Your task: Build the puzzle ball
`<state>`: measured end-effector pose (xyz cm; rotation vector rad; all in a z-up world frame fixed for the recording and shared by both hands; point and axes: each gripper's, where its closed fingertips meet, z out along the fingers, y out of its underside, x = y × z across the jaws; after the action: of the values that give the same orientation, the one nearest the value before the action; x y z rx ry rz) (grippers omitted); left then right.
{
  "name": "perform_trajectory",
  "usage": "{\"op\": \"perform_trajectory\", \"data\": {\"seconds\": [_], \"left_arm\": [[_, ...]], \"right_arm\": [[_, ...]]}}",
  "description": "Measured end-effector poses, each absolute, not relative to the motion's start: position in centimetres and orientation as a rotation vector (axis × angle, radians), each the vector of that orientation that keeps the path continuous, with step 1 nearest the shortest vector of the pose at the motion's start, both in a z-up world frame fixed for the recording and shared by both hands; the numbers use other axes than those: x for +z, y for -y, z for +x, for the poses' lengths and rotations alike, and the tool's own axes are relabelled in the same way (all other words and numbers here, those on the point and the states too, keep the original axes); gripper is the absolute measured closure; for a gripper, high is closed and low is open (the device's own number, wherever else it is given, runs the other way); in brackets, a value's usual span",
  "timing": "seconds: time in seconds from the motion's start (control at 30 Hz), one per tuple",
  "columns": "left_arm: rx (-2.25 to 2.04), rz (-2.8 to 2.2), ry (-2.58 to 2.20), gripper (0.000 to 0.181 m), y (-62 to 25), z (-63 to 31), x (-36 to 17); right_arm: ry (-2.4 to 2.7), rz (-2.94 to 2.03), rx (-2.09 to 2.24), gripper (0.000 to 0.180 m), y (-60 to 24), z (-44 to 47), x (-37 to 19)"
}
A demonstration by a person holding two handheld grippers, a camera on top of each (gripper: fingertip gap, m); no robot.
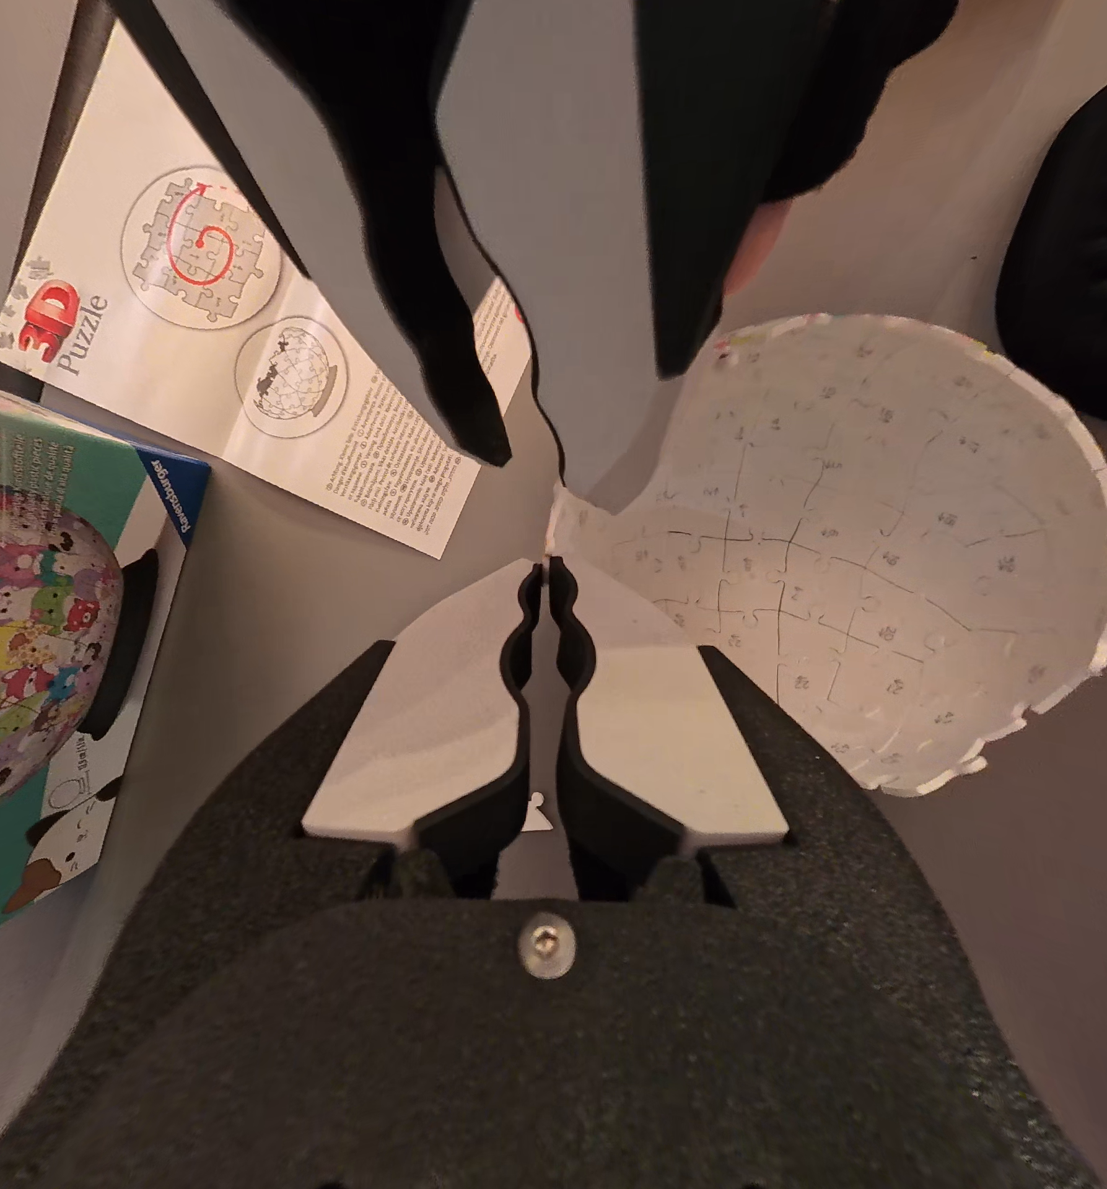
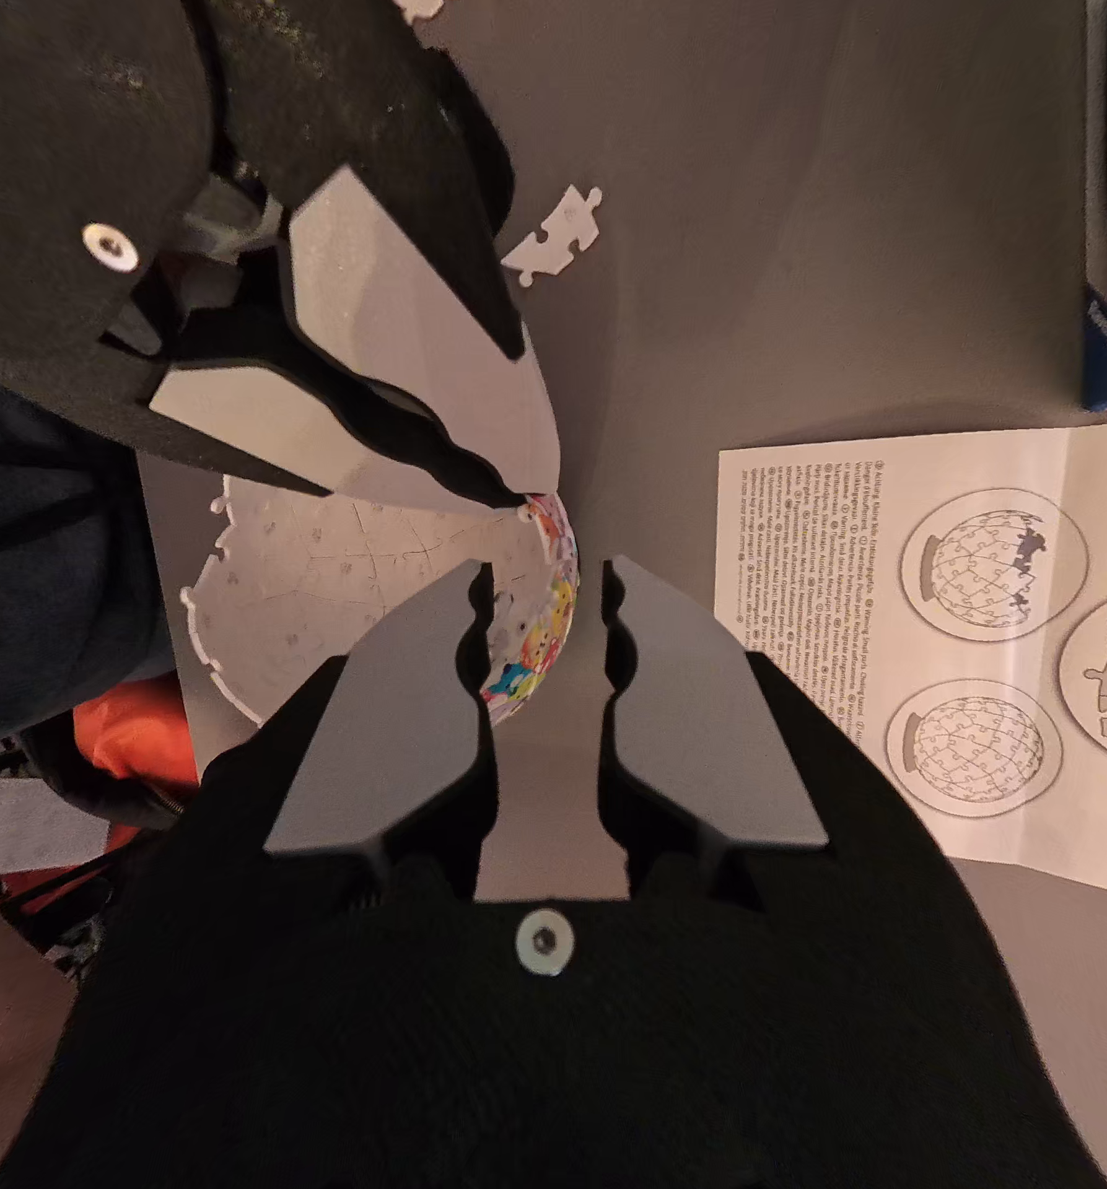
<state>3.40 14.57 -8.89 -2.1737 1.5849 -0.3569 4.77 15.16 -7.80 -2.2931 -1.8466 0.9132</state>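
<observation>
A half-built puzzle ball [image 1: 859, 547] lies tilted on the grey table [image 1: 344, 643], a white shell with numbered pieces inside. Its colourful outside shows in the right wrist view [image 2: 557, 617]. My left gripper [image 1: 545, 566] is shut on the shell's rim at its left edge. It also shows in the right wrist view [image 2: 521, 505], pinching the rim from the upper left. My right gripper [image 2: 544, 569] is open and empty, hovering over the shell's rim, whose coloured wall shows between its fingers. It reaches down from the top of the left wrist view [image 1: 531, 473].
A loose white puzzle piece [image 2: 557, 235] lies on the table beyond the shell. A folded instruction sheet [image 1: 184, 289] [image 2: 924, 643] lies nearby. The puzzle box [image 1: 55, 611] stands at the left. A black object [image 1: 1085, 257] sits behind the shell. Less than 4 cm separates the two grippers' tips. From the left gripper's tips to the loose white puzzle piece [image 2: 557, 235] is close to 12 cm.
</observation>
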Motion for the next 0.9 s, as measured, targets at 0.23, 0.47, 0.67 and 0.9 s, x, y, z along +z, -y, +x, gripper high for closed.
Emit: {"op": "perform_trajectory", "data": {"seconds": [0.23,0.47,0.67,0.9], "left_arm": [[-0.362,-2.177,-1.578,0.179,-14.6,3.4,-8.9],[-0.345,-2.180,-1.587,0.179,-14.7,3.3,-9.1],[-0.353,-2.194,-1.578,0.179,-14.7,3.1,-9.2],[-0.353,-2.200,-1.576,0.179,-14.8,3.0,-9.4]], "right_arm": [[1.921,-2.391,0.857,0.146,-15.0,4.5,-8.4],[2.050,-2.411,0.784,0.146,-14.8,4.0,-9.2],[2.106,-2.456,0.717,0.150,-15.0,3.9,-9.4],[2.172,-2.406,0.606,0.151,-15.8,3.6,-9.3]]}}
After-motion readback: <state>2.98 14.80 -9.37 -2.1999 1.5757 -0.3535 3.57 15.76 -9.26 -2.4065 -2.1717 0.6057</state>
